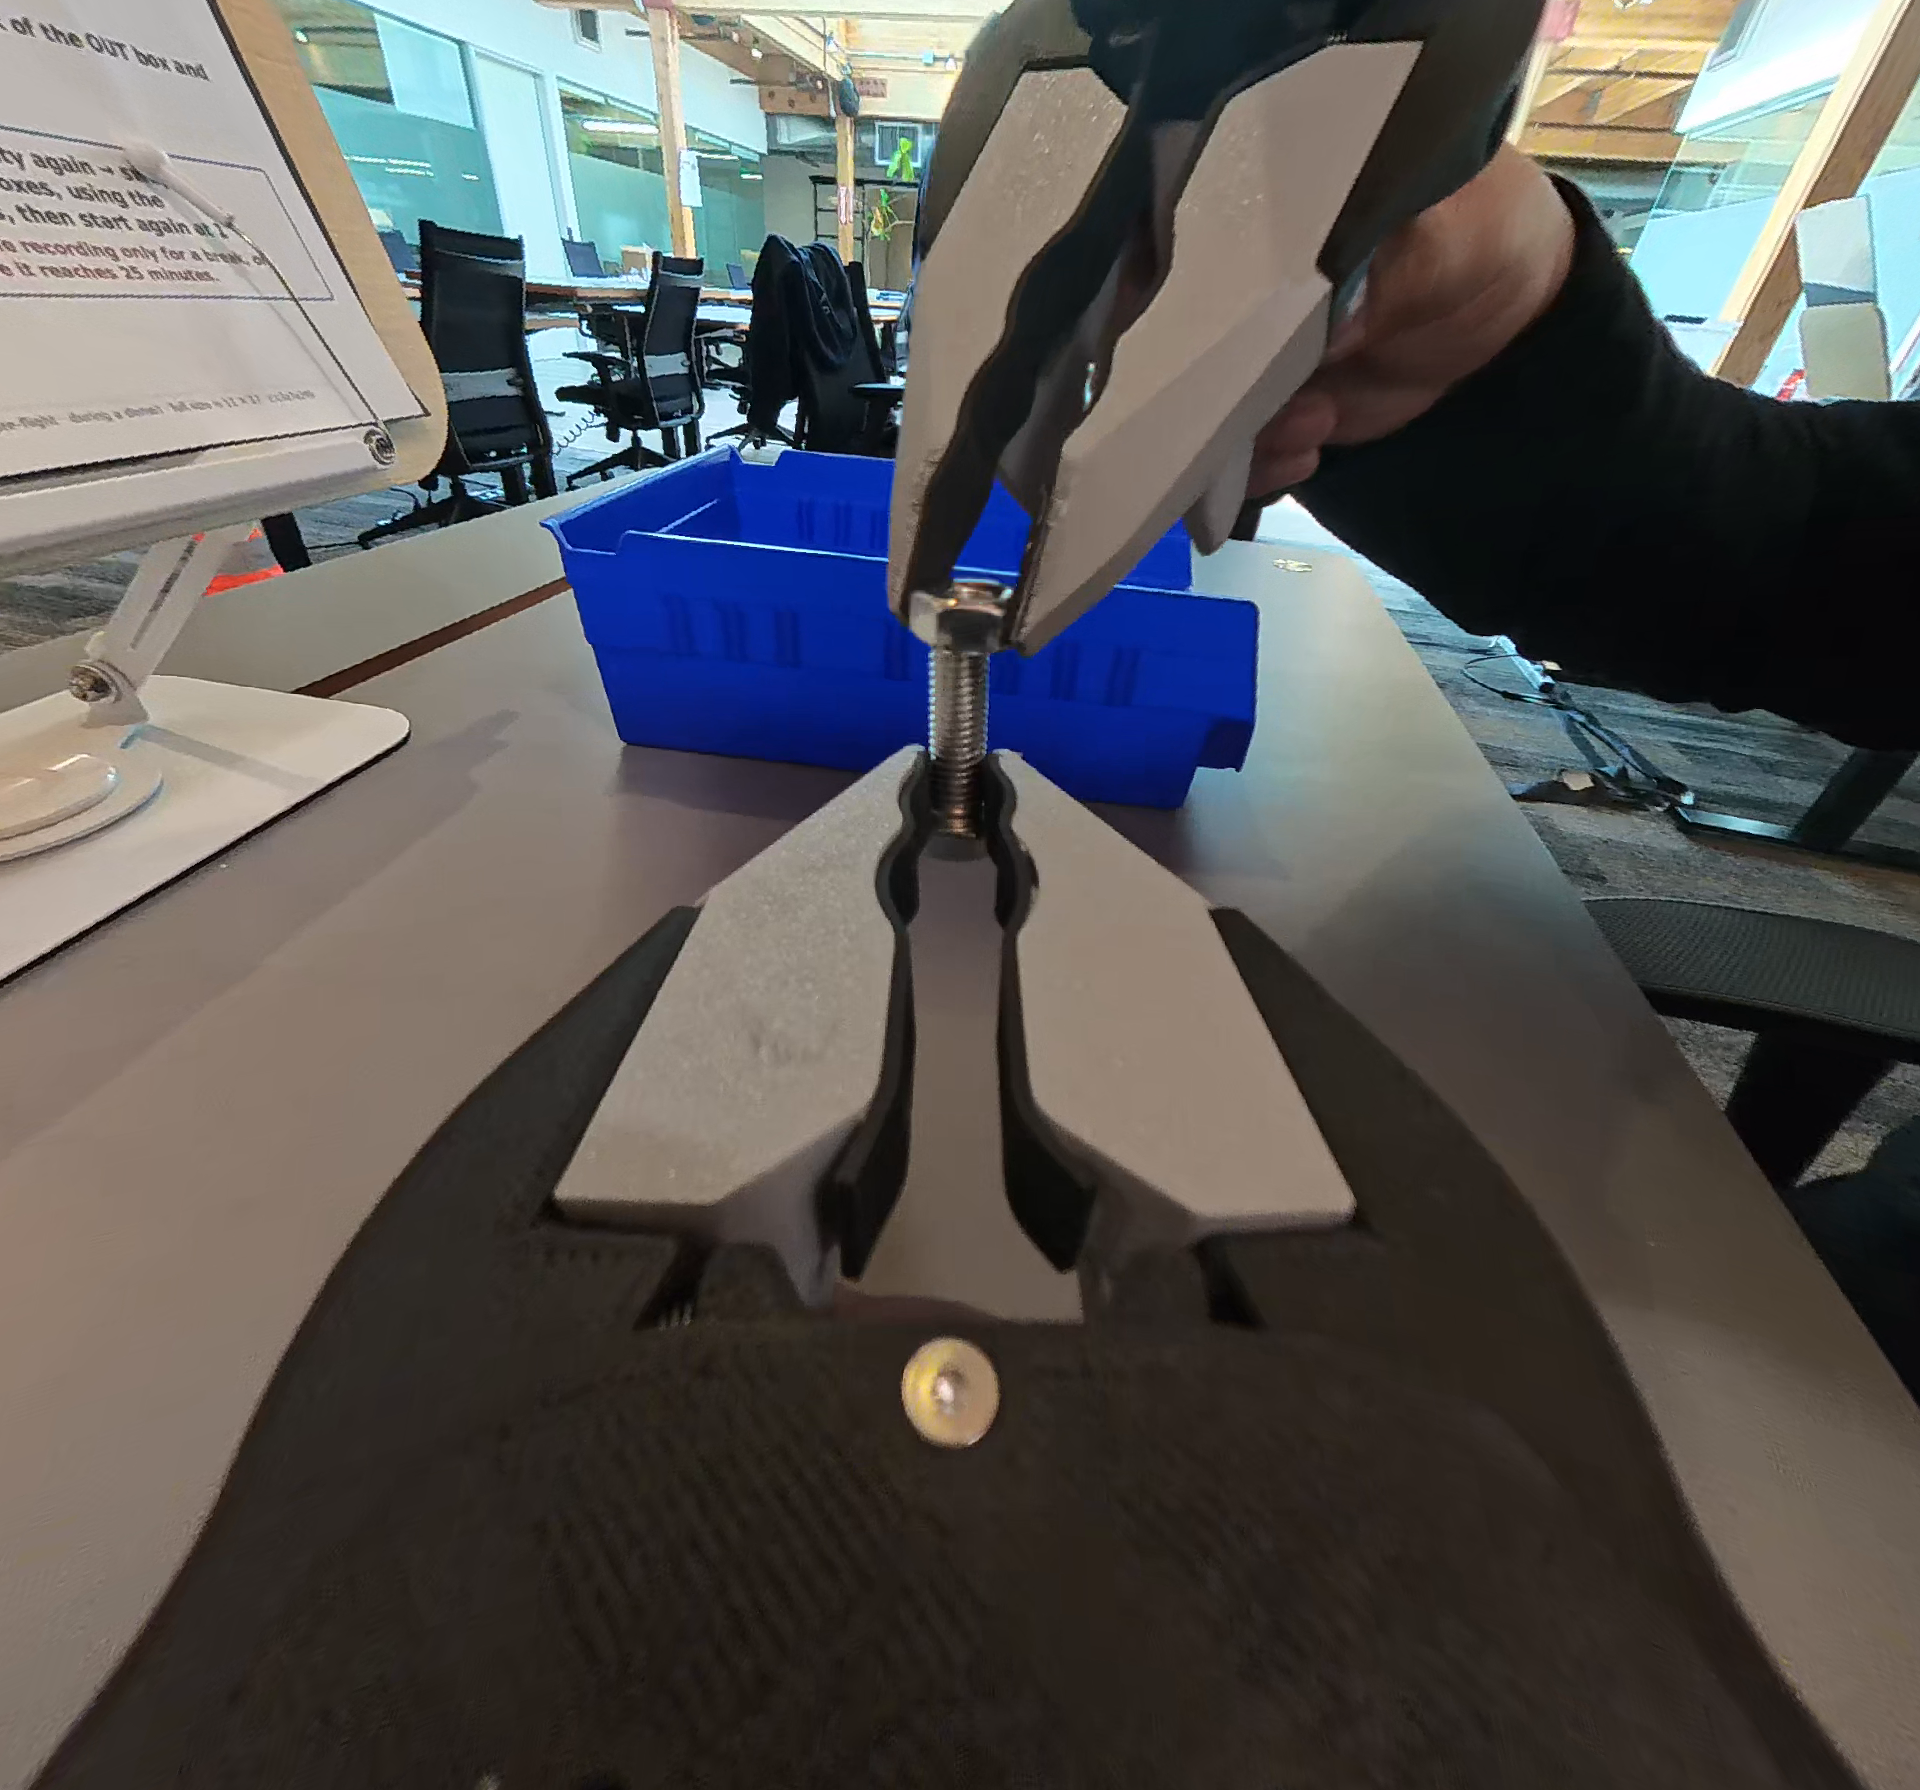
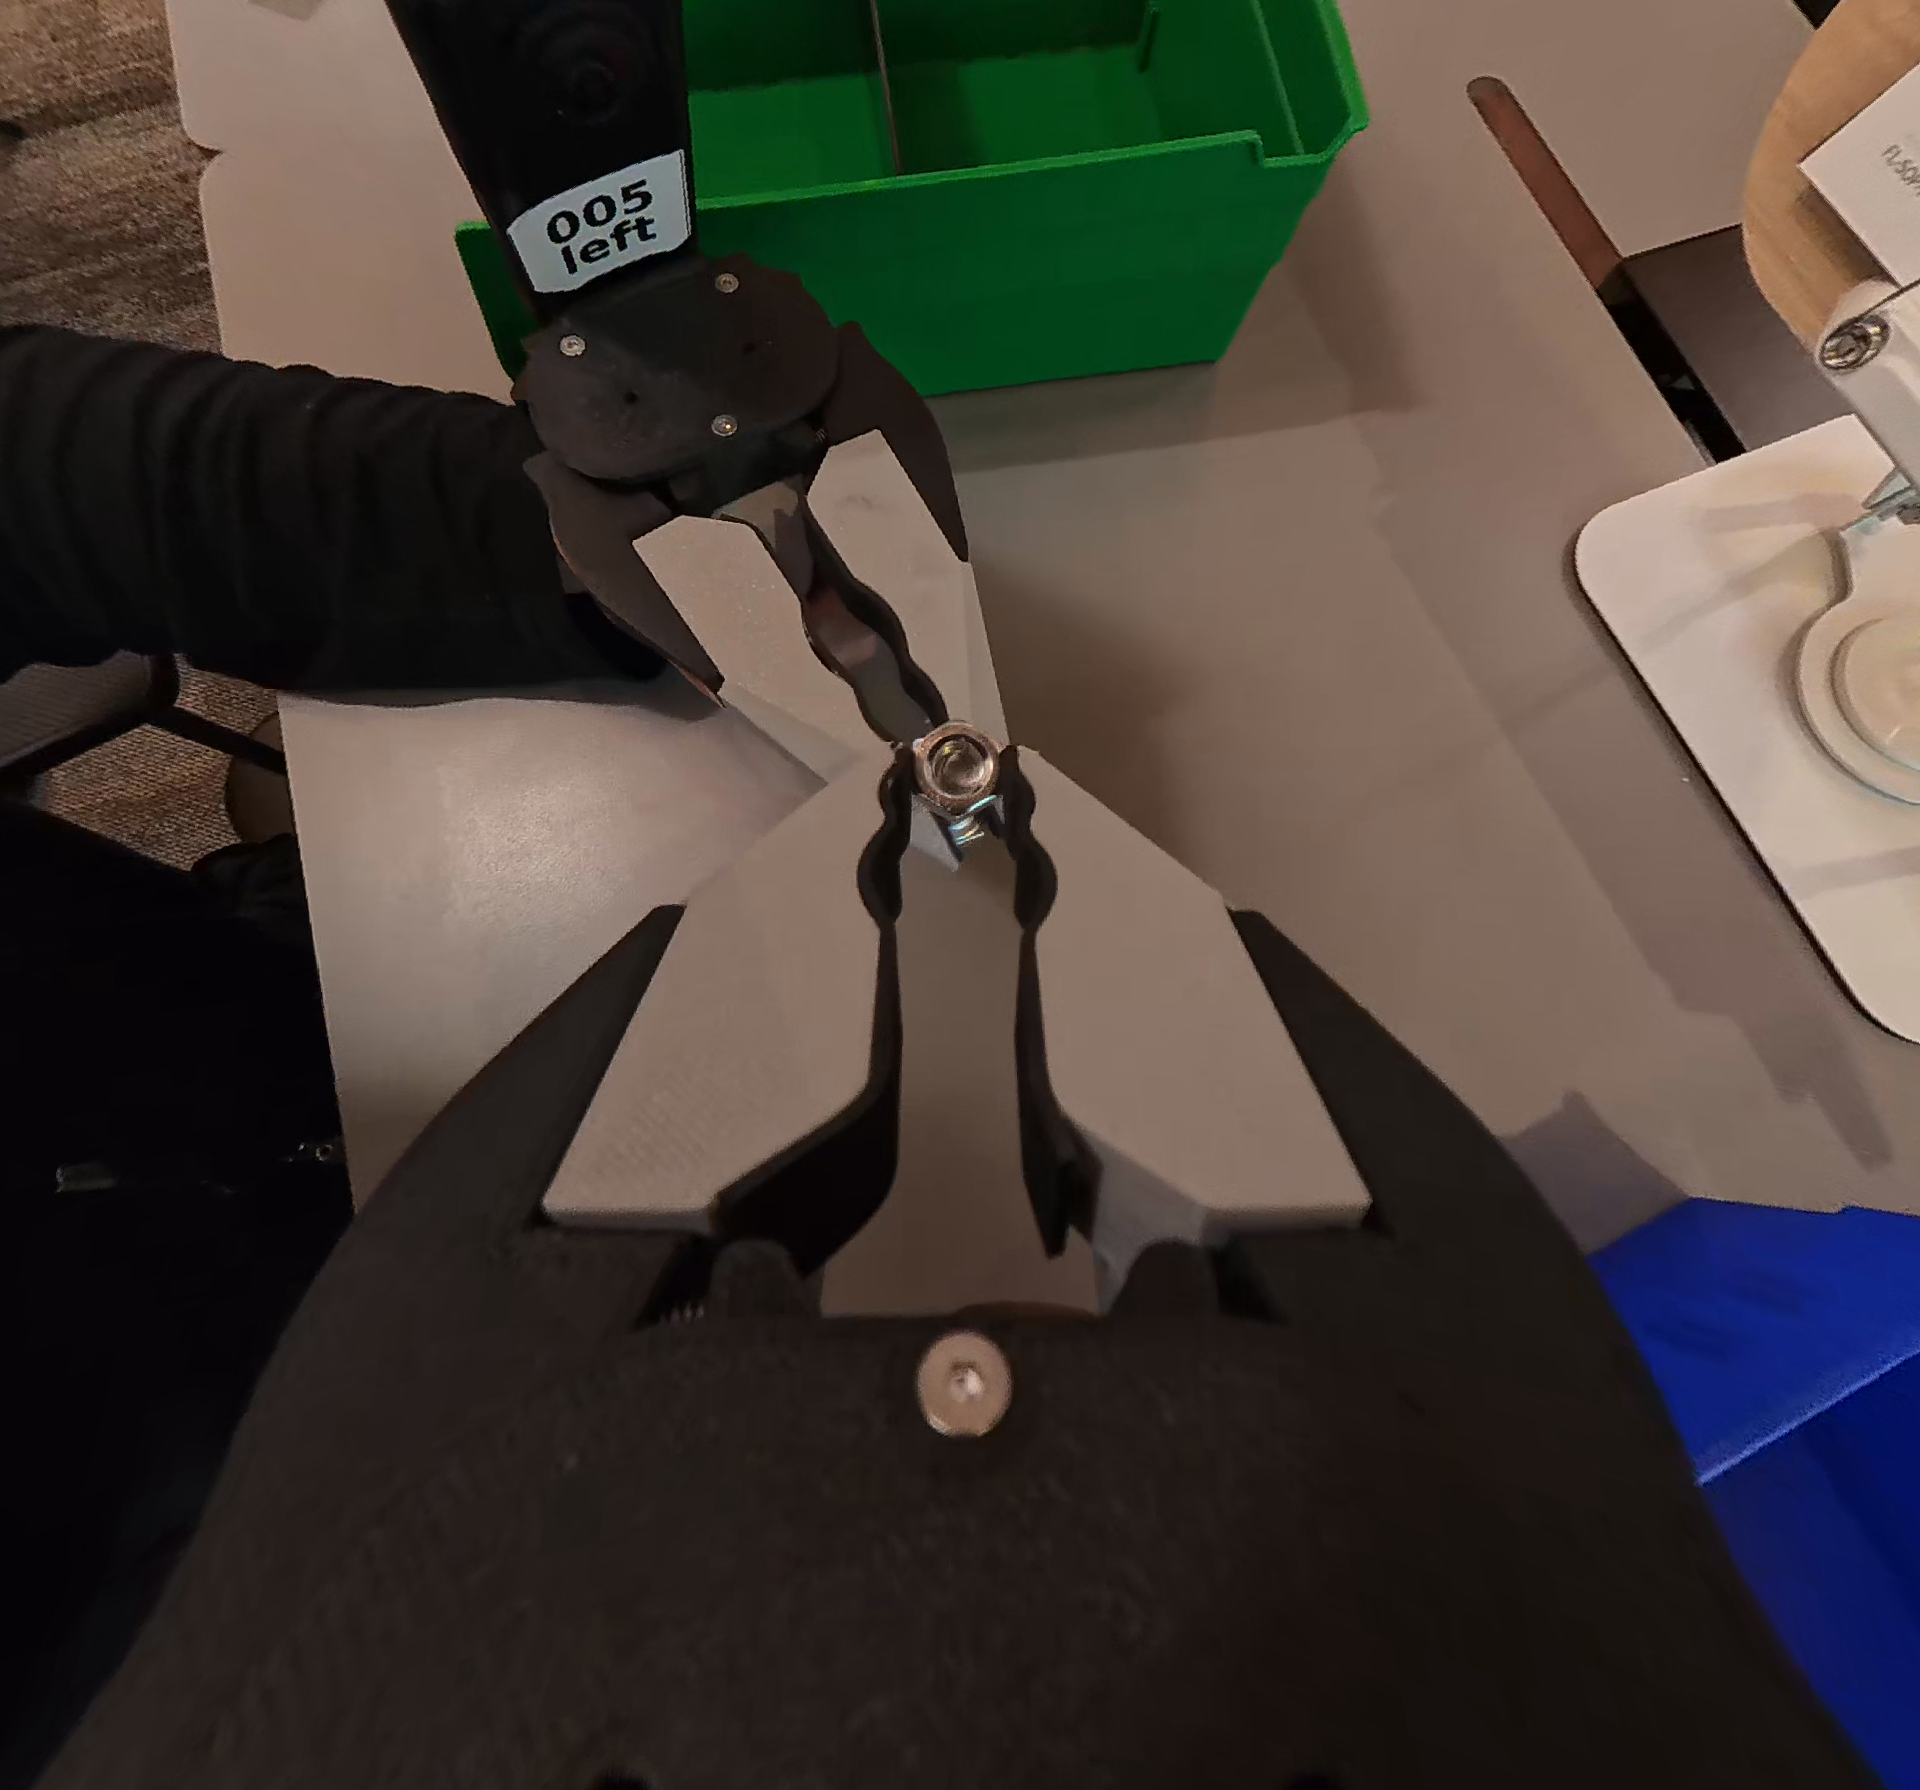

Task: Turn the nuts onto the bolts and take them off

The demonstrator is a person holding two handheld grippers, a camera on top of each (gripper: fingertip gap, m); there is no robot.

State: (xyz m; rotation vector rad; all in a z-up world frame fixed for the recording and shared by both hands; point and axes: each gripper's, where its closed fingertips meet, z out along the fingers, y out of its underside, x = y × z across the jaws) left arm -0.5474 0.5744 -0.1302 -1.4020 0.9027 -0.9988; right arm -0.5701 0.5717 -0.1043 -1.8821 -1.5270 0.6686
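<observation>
Left wrist view: left claw (image 1: 956,810) lies level, clamped on the upright bolt (image 1: 954,712); right claw (image 1: 961,602) descends steeply, clamped on the nut (image 1: 958,610) above the desk (image 1: 416,961).

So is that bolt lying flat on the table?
No, the bolt stands upright in the air, its lower end pinched in the left tongs and its top in the right tongs.
</observation>
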